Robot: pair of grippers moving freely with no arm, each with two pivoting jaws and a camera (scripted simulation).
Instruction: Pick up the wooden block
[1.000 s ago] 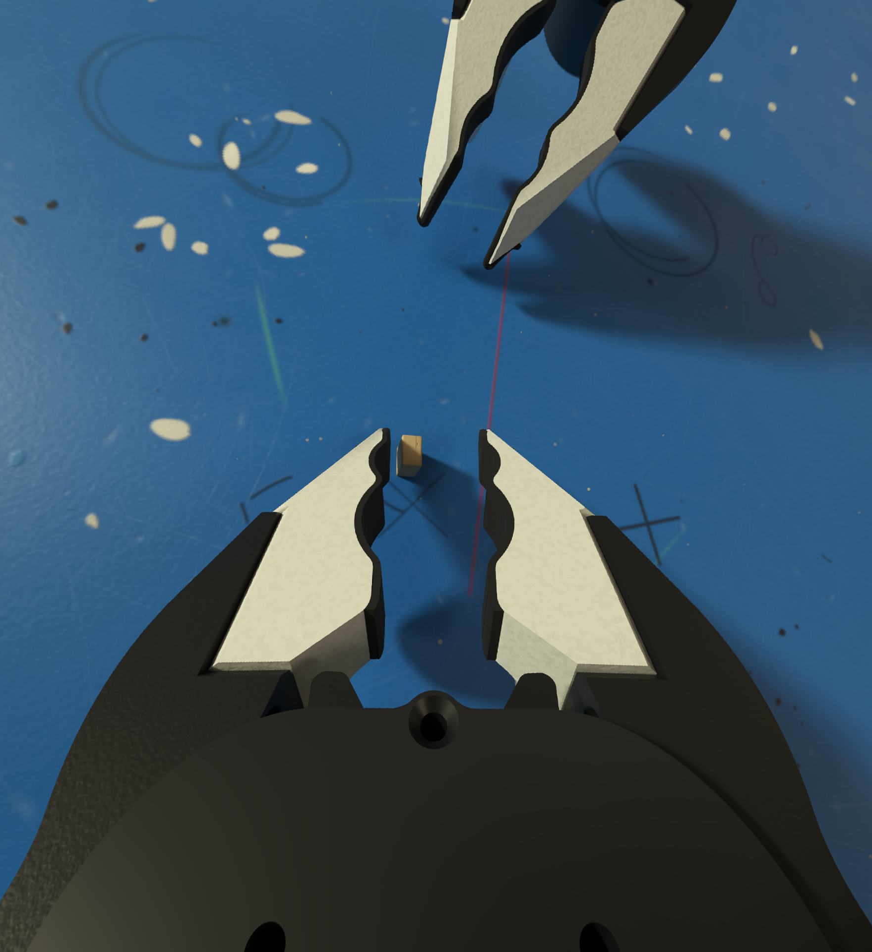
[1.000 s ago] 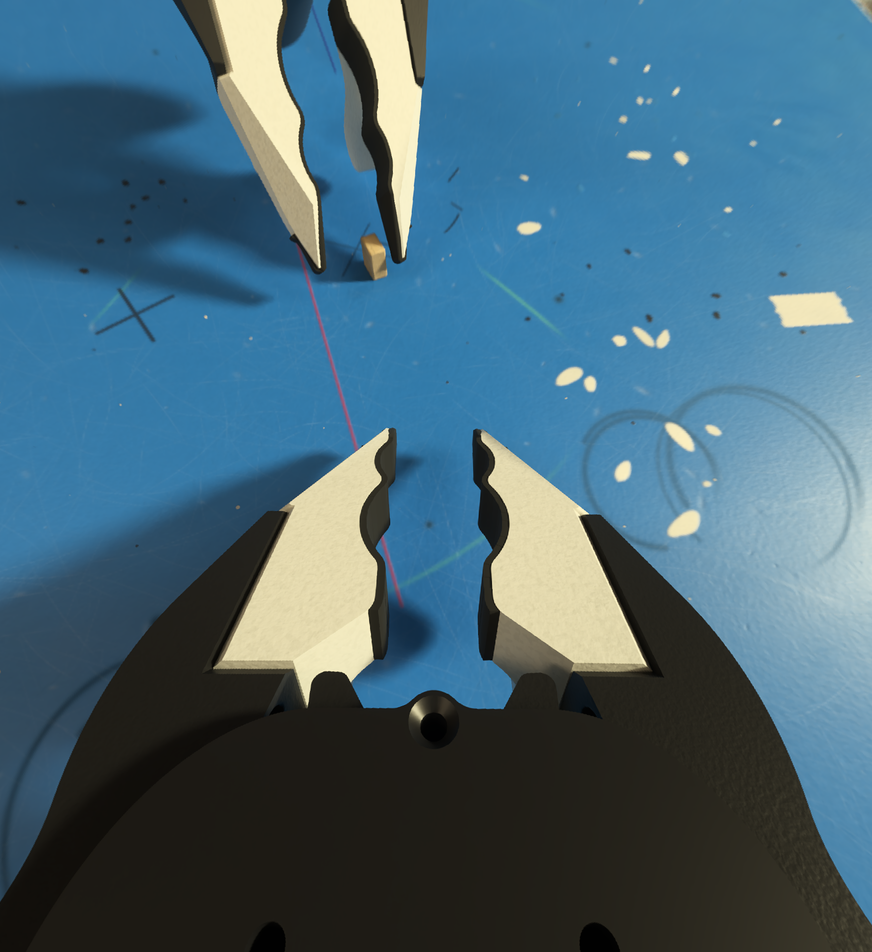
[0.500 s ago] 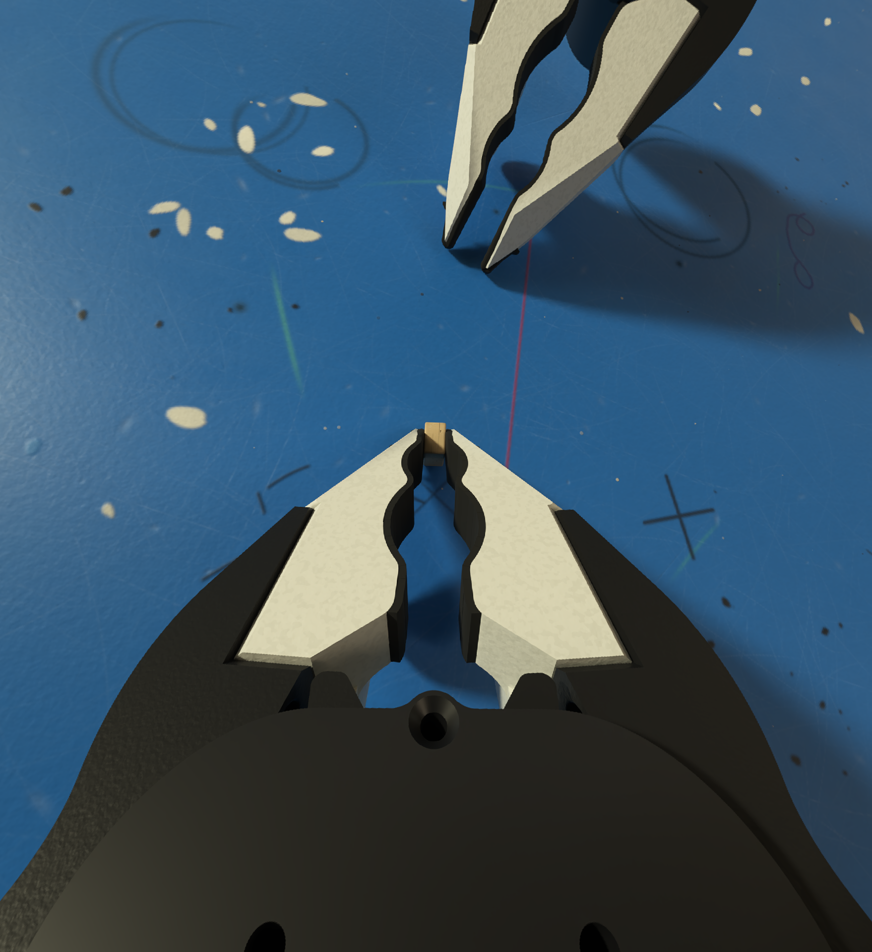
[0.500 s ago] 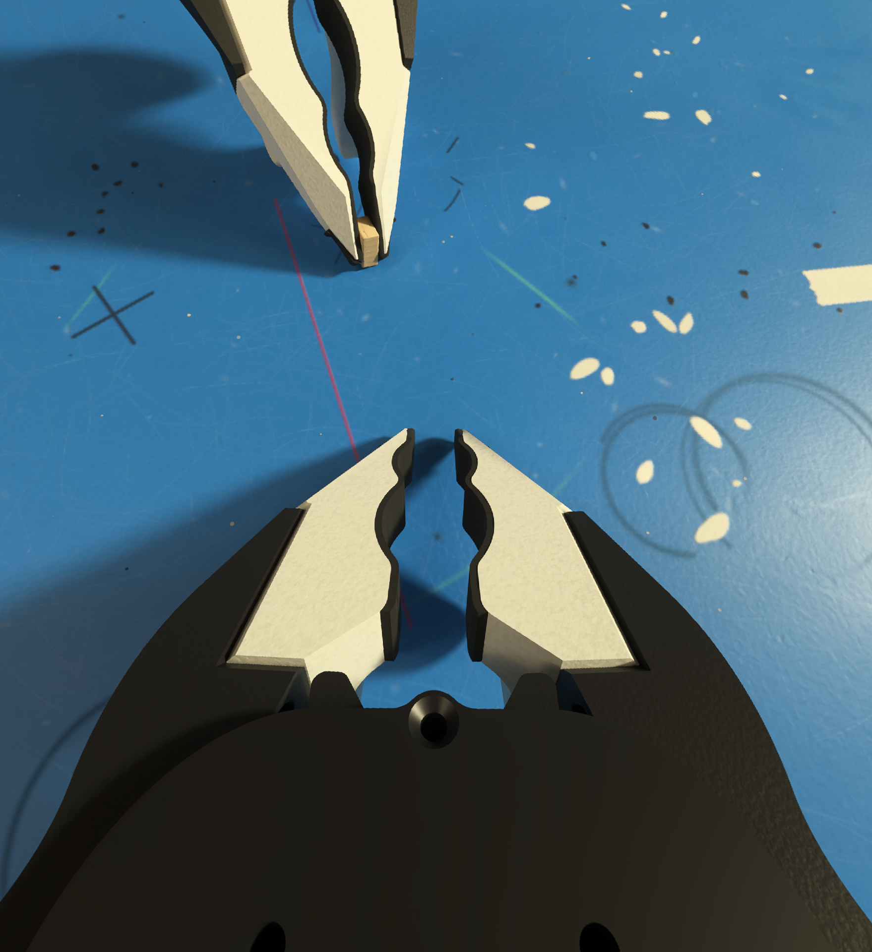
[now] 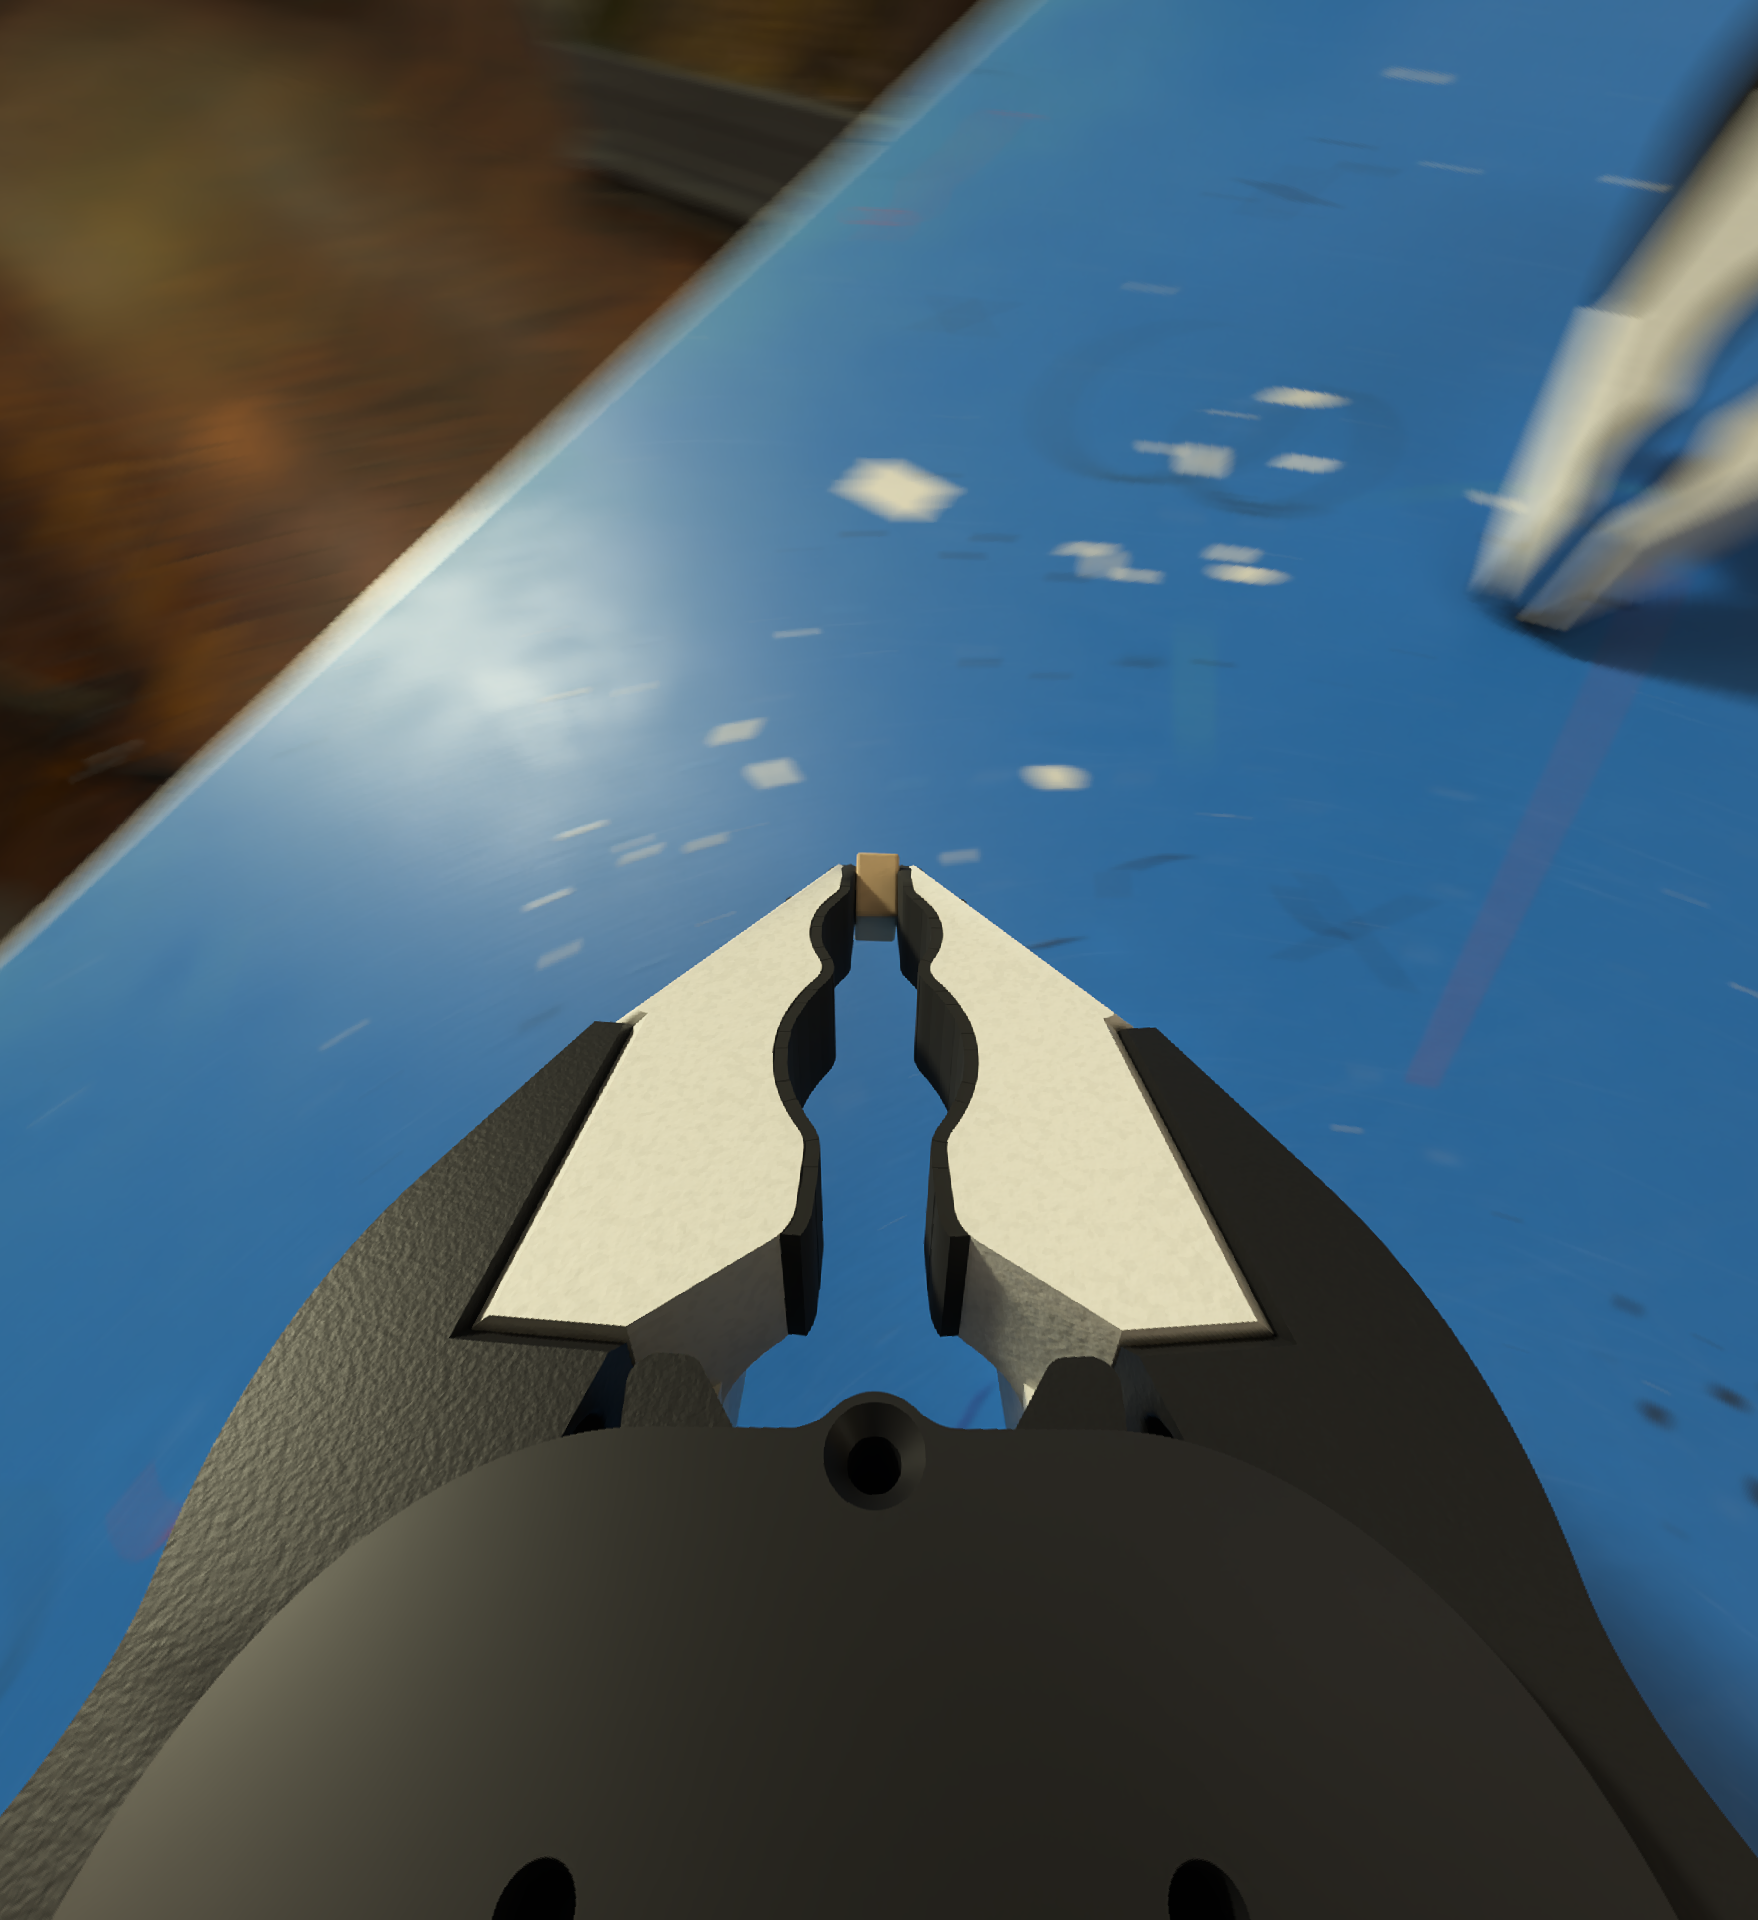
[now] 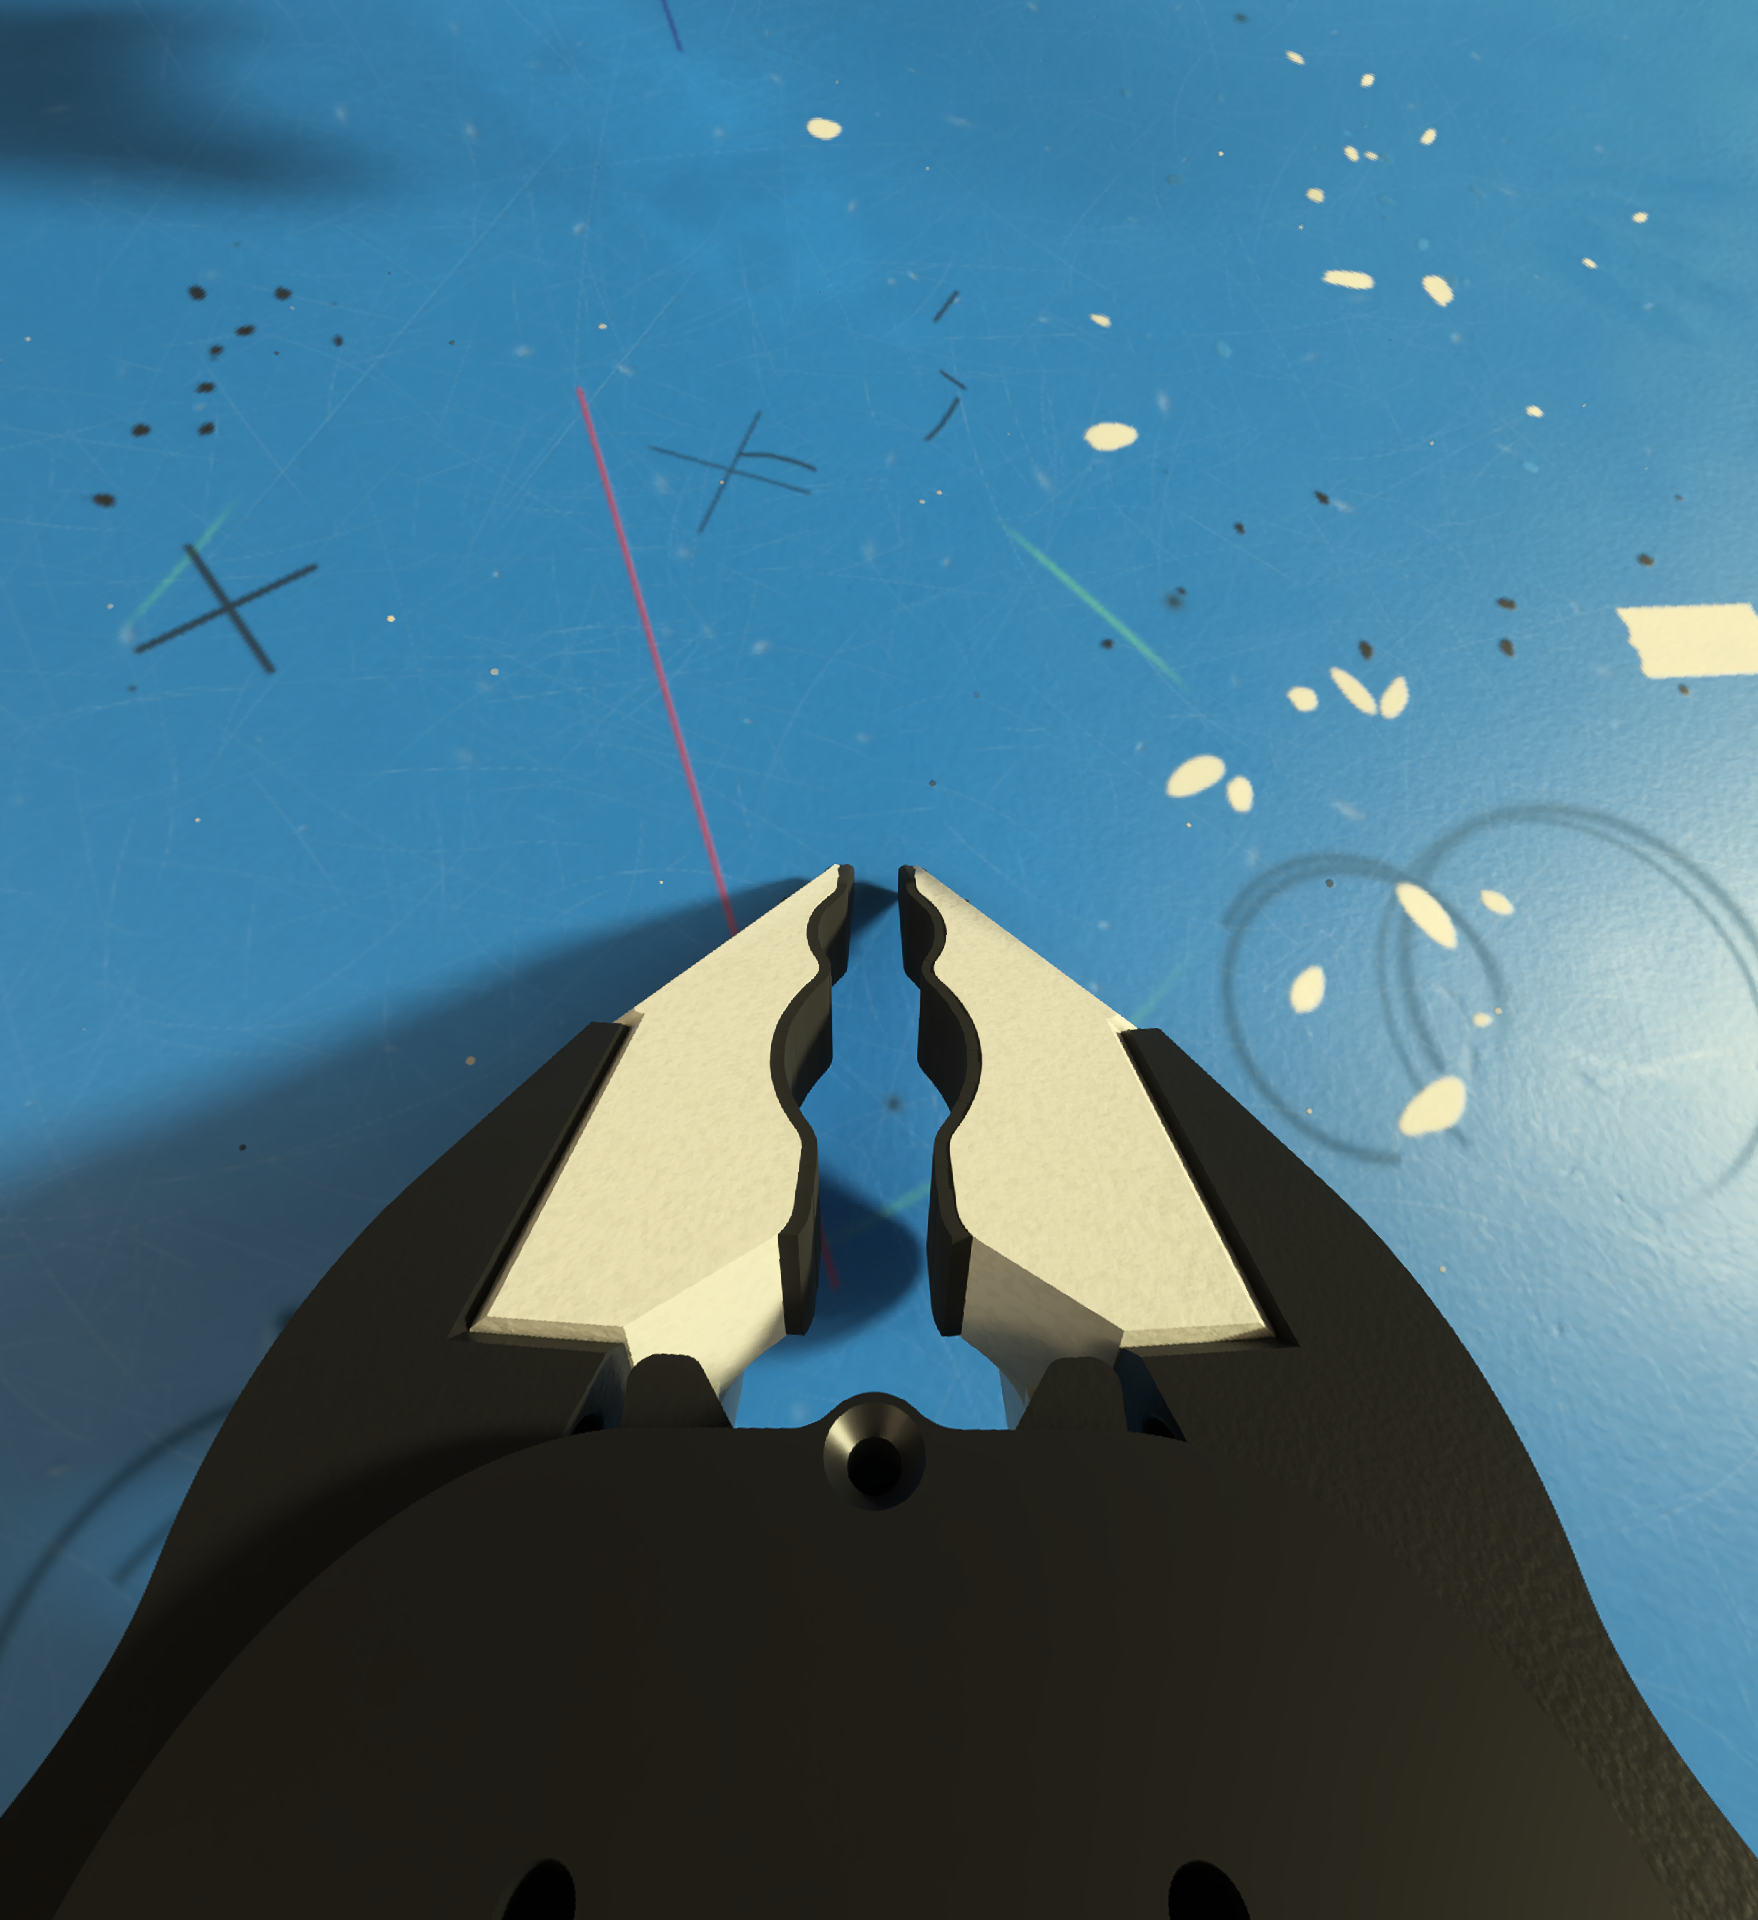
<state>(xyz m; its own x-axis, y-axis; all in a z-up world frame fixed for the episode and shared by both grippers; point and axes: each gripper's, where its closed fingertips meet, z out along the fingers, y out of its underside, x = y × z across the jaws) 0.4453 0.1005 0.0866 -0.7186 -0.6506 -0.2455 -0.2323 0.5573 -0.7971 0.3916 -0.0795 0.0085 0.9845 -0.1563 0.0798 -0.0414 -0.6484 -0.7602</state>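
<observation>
At the very tips of the left hand-held gripper [image 5: 876, 881] sits the wooden block [image 5: 876, 883], pinched between the two cream fingers [image 5: 709, 1122], so that's a solid grab on a really tiny tan piece. The left wrist view is pretty smeared, but the blue bench [image 5: 1218, 1039] shows behind the block, with its pale edge running diagonally at upper left and a brown blur past it. The right hand-held gripper [image 5: 1524, 603] shows up blurry at far right, tips down near the bench. In its own view the right hand-held gripper [image 6: 876, 881] has its fingers nearly together with just a thin gap and nothing in it. Below it the bench has a red line [image 6: 651, 644], black crosses [image 6: 228, 608] and cream specks.
</observation>
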